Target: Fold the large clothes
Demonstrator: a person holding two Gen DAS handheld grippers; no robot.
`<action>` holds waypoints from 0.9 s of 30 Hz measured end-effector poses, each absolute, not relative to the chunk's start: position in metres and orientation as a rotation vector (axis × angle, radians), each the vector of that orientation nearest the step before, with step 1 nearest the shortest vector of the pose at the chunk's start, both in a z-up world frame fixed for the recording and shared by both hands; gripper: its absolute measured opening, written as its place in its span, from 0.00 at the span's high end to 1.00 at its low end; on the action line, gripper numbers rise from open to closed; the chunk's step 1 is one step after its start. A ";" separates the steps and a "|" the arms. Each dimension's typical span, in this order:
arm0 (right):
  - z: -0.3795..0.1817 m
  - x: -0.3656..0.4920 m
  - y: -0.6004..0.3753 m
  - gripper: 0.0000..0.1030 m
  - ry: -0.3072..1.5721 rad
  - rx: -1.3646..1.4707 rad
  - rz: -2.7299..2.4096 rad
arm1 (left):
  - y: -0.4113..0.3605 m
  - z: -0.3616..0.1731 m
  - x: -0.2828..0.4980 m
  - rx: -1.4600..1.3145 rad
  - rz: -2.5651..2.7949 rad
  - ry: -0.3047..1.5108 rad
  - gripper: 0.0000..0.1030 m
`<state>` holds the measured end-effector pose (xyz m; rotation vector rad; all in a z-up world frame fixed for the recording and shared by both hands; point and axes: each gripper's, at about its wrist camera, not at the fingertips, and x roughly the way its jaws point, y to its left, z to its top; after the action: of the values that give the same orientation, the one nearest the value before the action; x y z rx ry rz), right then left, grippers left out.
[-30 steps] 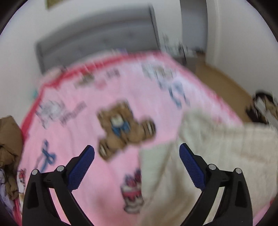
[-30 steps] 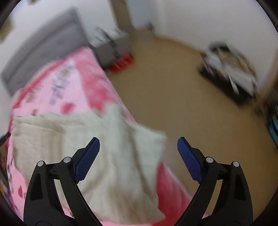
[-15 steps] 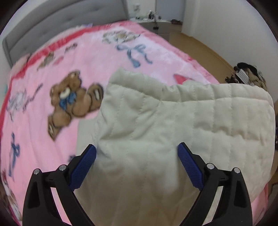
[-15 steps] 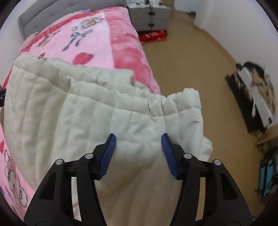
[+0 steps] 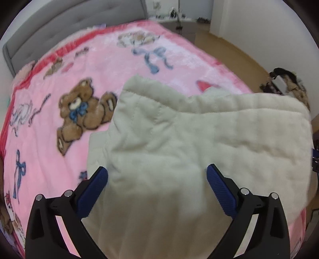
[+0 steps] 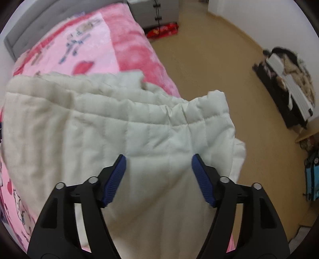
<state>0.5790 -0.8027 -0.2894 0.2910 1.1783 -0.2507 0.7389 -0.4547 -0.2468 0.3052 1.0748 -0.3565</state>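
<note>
A cream quilted garment (image 5: 189, 135) lies folded over on a pink cartoon-print bed cover (image 5: 49, 95), near the bed's right edge. My left gripper (image 5: 157, 179) is open, its jaws wide apart over the garment's near left part, with cloth between them. The same garment fills the right wrist view (image 6: 119, 129). My right gripper (image 6: 158, 169) is open with the jaws partly apart, straddling a bunched fold of the garment at its right end, which overhangs the bed edge.
A grey headboard (image 5: 59, 25) stands at the far end of the bed. A grey nightstand (image 6: 155, 12) and red items (image 6: 163, 30) sit on the tan floor (image 6: 229, 69) right of the bed. A pile of clothes and boxes (image 6: 289, 79) lies by the right wall.
Both grippers came down from above the bed onto the garment. The right jaws narrowed around a fold, then widened slightly. The left jaws stayed wide open.
</note>
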 end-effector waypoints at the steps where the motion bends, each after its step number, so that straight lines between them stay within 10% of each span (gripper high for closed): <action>1: -0.280 0.572 -0.798 0.28 1.155 0.280 -0.250 | -0.454 -0.237 0.730 0.301 -0.355 1.051 0.05; 8: -0.200 0.512 -0.754 0.12 1.027 0.280 -0.294 | -0.469 -0.165 0.661 0.336 -0.303 0.947 0.05; 27: -0.080 0.426 -0.711 0.08 0.896 0.211 -0.297 | -0.490 -0.059 0.532 0.264 -0.422 0.847 0.05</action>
<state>0.4258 -0.7110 -0.0799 0.2105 0.8965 -0.2972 0.5316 -0.4899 -0.0593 0.2640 0.8471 -0.4218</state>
